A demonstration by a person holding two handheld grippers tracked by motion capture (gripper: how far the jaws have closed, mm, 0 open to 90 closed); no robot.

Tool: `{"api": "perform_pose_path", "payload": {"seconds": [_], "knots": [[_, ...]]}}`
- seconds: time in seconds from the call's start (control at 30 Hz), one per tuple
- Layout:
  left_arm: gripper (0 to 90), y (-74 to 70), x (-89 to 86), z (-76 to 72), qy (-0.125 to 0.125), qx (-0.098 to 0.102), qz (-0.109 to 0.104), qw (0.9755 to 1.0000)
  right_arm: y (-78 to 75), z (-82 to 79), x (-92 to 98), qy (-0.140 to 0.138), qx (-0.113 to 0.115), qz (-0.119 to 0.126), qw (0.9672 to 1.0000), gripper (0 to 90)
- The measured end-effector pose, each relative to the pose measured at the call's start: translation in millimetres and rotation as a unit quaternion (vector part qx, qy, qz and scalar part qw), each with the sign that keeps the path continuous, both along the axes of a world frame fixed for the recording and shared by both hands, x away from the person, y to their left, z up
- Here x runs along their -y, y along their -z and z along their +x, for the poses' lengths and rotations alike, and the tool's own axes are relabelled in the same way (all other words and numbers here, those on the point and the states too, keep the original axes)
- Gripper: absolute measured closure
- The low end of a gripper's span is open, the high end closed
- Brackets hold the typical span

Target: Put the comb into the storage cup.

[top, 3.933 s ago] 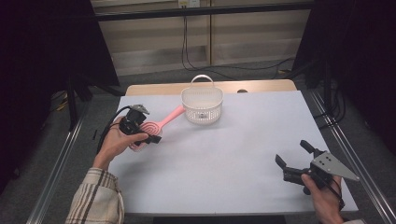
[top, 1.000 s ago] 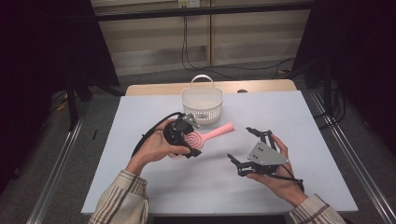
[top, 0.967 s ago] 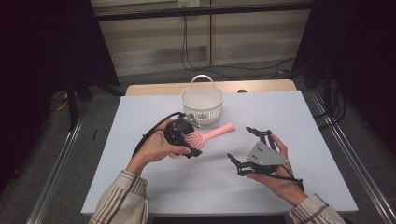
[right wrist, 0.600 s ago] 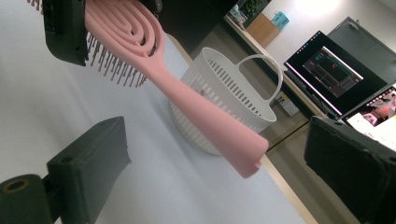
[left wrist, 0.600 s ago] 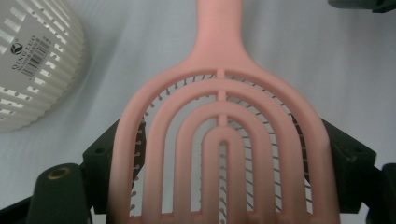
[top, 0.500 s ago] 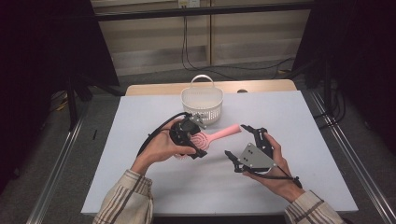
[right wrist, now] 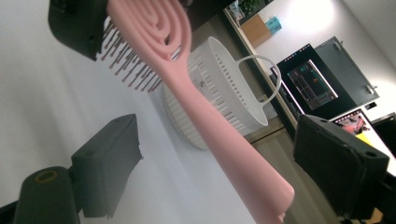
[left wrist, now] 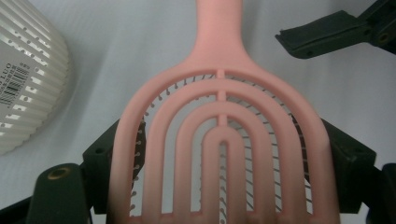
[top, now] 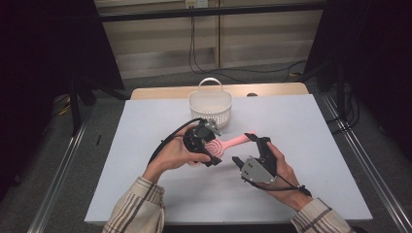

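Two grippers meet over the middle of the white table (top: 145, 126), near the person's edge. Left gripper (top: 210, 145) grasps the pink hairbrush (top: 221, 145) by its head: in the left gripper view both black jaws press against the outer edges of the vented, arched head (left wrist: 222, 154), bristles showing through the slots. Brush is carried above the table, handle pointing away from the left hand toward the right gripper (top: 244, 148). Right gripper's jaws stand apart and have just been closing in; the handle (right wrist: 224, 140) runs between them in the right gripper view, with a gap visible on each side, so no pad presses on it yet. In the high view the upper right jaw sits just at the handle's far end. White slotted basket (top: 210, 104) with a bail handle stands at the far side of the table, just beyond the brush, apart from it; its ribbed wall shows in the left gripper view (left wrist: 28, 88) and in the right gripper view (right wrist: 229, 93) behind the handle. Both forearms wear striped sleeves (top: 138, 208).
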State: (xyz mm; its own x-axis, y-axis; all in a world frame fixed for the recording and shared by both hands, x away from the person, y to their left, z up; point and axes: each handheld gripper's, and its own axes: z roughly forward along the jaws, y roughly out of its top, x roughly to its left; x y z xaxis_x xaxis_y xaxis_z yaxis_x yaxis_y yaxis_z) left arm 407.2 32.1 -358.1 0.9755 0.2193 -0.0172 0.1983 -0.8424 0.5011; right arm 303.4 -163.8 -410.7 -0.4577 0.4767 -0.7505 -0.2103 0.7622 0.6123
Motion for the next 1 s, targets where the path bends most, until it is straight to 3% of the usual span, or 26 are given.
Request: {"api": "perform_pose_path", "payload": {"seconds": [0.1, 0.4, 0.7, 0.77, 0.87, 0.9, 1.0], "knots": [[19.9, 0.6, 2.5, -1.0, 0.001, 0.000, 0.002, 1.0000, 5.5, 0.0, -2.1, 0.005, 0.028, -0.047, 0.9985, 17.1], [19.9, 2.3, 6.7, -4.8, 0.004, 0.004, 0.004, 1.0000, 14.0, -1.3, -10.2, 0.000, 0.058, -0.107, 0.9925, 25.9], [19.9, 6.7, 12.8, -7.6, 0.008, -0.001, 0.013, 0.9999, 23.8, -3.2, -17.8, 0.005, 0.100, -0.173, 0.9799, 37.6], [19.9, 7.1, 14.1, -7.6, 0.012, -0.002, 0.016, 0.9998, 25.9, -4.2, -19.0, 0.007, 0.095, -0.174, 0.9802, 41.0], [19.9, 7.4, 15.4, -8.1, 0.011, -0.007, 0.013, 0.9998, 27.7, -5.1, -20.9, 0.009, 0.107, -0.195, 0.9749, 45.8], [19.9, 7.2, 15.8, -8.1, 0.014, -0.009, 0.015, 0.9997, 30.0, -5.3, -21.8, 0.011, 0.105, -0.194, 0.9753, 46.7], [19.9, 7.6, 17.4, -9.4, 0.012, -0.011, 0.018, 0.9997, 32.3, -5.7, -23.7, 0.012, 0.121, -0.211, 0.9699, 51.5]]}}
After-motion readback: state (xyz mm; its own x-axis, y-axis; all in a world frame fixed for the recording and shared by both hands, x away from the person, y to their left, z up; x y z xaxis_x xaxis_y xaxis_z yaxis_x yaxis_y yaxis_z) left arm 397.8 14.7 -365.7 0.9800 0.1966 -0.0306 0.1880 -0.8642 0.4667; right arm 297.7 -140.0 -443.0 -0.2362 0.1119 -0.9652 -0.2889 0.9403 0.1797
